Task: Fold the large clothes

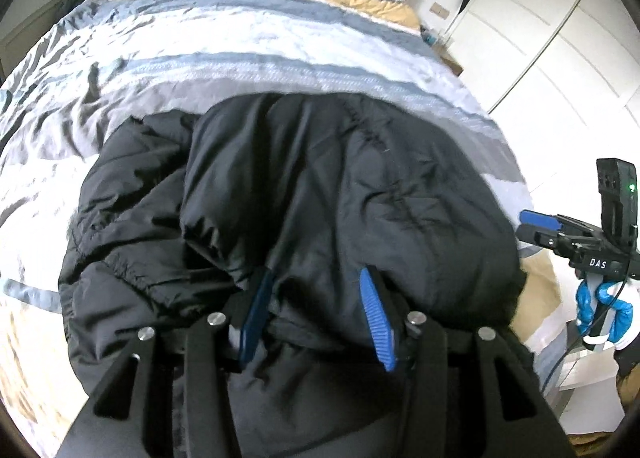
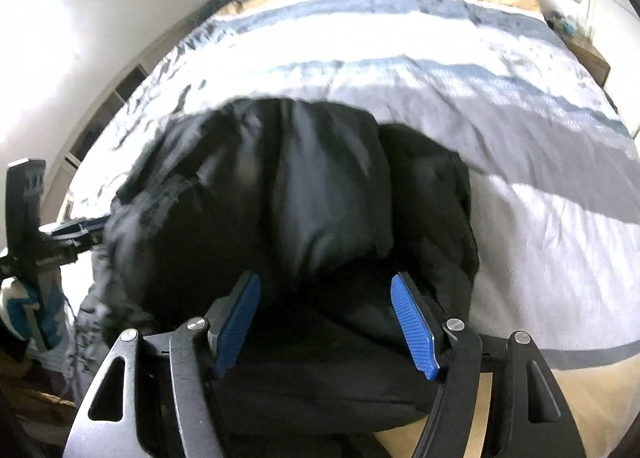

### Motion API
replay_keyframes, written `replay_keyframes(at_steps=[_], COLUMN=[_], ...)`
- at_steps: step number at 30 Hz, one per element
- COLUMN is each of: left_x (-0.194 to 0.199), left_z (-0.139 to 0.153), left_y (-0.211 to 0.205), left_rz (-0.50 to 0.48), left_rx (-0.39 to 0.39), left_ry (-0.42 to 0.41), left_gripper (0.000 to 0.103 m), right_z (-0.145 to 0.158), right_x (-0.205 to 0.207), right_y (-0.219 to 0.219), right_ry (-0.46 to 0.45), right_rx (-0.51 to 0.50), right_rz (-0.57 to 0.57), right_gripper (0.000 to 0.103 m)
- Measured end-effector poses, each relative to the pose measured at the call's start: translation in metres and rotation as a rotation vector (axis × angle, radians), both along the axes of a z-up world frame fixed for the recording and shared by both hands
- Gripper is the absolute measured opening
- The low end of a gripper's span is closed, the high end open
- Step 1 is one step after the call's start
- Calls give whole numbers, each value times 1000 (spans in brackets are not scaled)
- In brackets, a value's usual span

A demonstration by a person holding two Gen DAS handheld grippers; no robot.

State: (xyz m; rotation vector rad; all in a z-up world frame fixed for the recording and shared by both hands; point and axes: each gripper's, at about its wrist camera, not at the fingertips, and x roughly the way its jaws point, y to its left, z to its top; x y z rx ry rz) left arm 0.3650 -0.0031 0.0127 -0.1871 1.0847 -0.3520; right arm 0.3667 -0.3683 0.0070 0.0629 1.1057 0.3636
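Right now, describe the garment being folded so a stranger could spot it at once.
Find the bed with its blue, grey and tan striped duvet. On its near end lies a puffy black jacket. It is the only dark, shiny, quilted thing on the pale bedding.

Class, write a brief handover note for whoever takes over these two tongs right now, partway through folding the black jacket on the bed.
Left tongs: jacket fabric is bunched between the pads; whether they grip it is unclear.
Right tongs: open, pads astride the jacket with their ribbed faces bare.
Black puffy jacket: a rounded heap at the near end of the striped duvet.
Done: the bulk seems gathered over itself.
Left: flatten it and square the fold; the sleeves cannot be made out.
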Motion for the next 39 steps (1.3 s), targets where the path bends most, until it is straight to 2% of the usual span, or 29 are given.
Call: replay_keyframes(at_steps=[5,8,15,19,21,30,39], left_x=[-3,-1,4,2,0,-18,-47], left_z=[18,16,-30,-42,-42,-27,-13], left_y=[-16,-24,-32,-28,-28,-16,-16], left_rz=[-33,-55,-77,-75,-76,-36,-39], left_rx=[-30,-27,60,72,81,71,156], left_ry=[-47,-50,18,26,27,24,16], left_gripper=[45,46,46,46,46,46,46], right_z=[18,18,-23,-55,-60,-52,-41], right_x=[-1,-1,3,-4,-8,-22,-48], right_y=[21,33,47,46,43,35,25], right_ry=[-49,-46,33,103,112,108,110], right_rx=[59,84,46,-1,8,-8,-24], right_rz=[48,74,96,93,77,58,22], right_gripper=[67,67,67,68,68,68,68])
